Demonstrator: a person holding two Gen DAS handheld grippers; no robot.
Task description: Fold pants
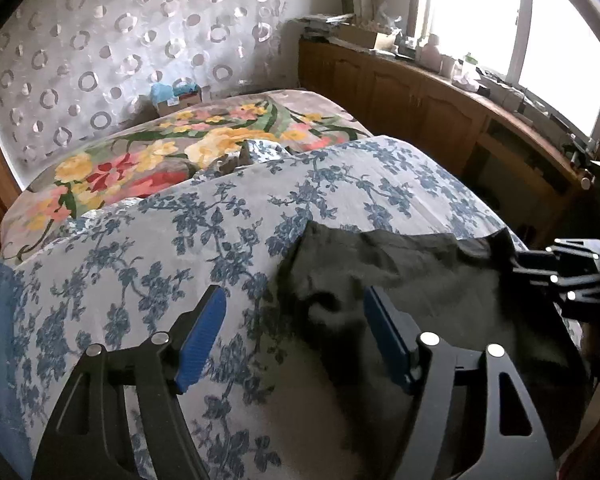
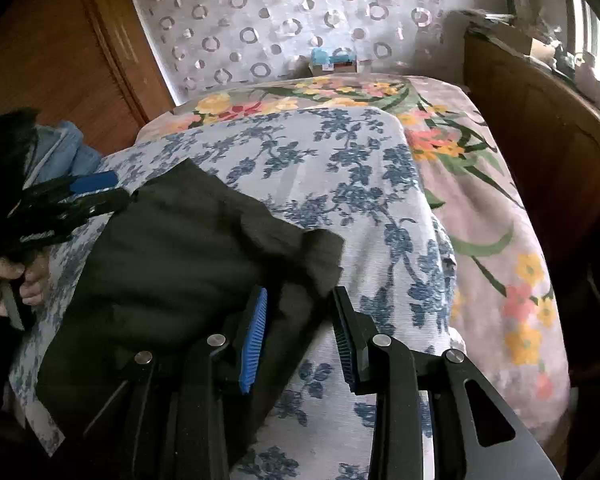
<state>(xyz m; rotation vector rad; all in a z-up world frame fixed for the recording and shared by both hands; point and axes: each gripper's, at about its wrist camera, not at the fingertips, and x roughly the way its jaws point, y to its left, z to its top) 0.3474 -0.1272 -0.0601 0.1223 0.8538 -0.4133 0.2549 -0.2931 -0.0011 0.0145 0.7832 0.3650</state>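
The dark pants (image 1: 412, 280) lie folded into a compact bundle on the blue-flowered bedspread (image 1: 172, 248). My left gripper (image 1: 296, 320) is open and empty, its fingers straddling the bundle's left edge just above it. In the right wrist view the pants (image 2: 172, 248) lie to the left. My right gripper (image 2: 300, 324) is open and empty over the bundle's right corner. The left gripper (image 2: 96, 192) also shows at the pants' far left edge, and the right gripper's black body shows at the right edge of the left wrist view, fingers hidden.
A bright floral blanket (image 1: 148, 160) covers the far part of the bed. A blue garment (image 2: 64, 148) lies at the bed's left side. A wooden cabinet (image 1: 420, 96) with clutter runs under the window on the right. A small box (image 1: 176, 96) sits by the curtain.
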